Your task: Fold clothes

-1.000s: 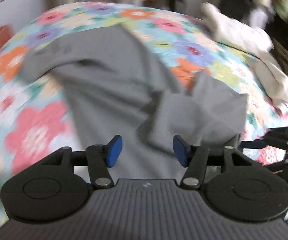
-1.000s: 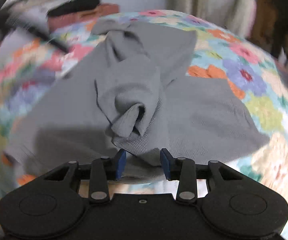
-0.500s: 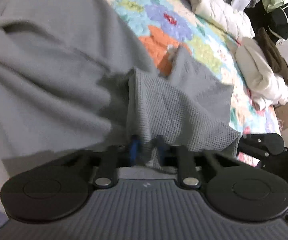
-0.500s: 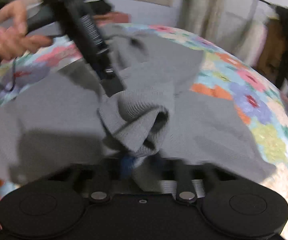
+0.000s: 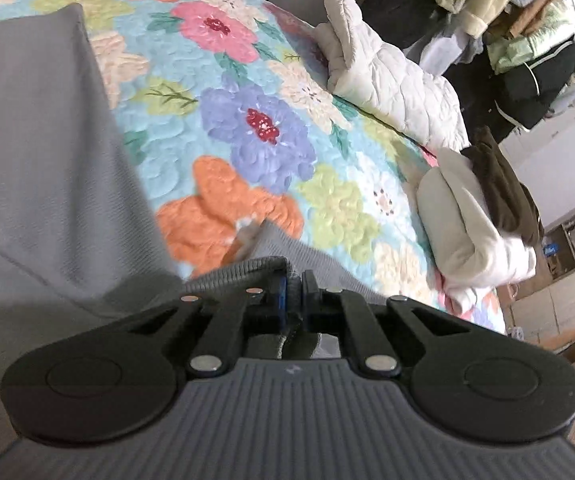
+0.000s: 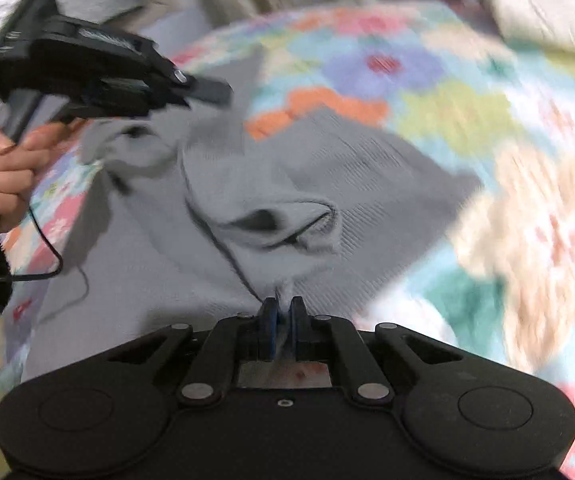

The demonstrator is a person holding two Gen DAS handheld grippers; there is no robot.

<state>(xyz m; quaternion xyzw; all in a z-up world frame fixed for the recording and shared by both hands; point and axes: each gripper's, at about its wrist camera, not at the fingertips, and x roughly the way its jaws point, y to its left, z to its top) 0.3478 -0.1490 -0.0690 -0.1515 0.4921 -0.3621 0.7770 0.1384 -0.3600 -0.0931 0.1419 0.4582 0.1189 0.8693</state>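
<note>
I see one grey waffle-knit garment [image 6: 351, 176] lying crumpled on the flowered bed quilt [image 5: 255, 120]. A cuffed opening gapes near the garment's middle, and a dark seam runs down from it toward the near hem. Its near edge is bunched and lifted off the quilt; one broad panel spreads flat over the quilt's left side.

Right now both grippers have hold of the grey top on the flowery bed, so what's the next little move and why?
Probably lift and draw the two grips apart to spread it flat. The left gripper and right gripper are each shut on a pinch of the grey top, which lies bunched on the quilt, with a rolled sleeve opening crumpled on top; it seems too rumpled to fold yet.
</note>
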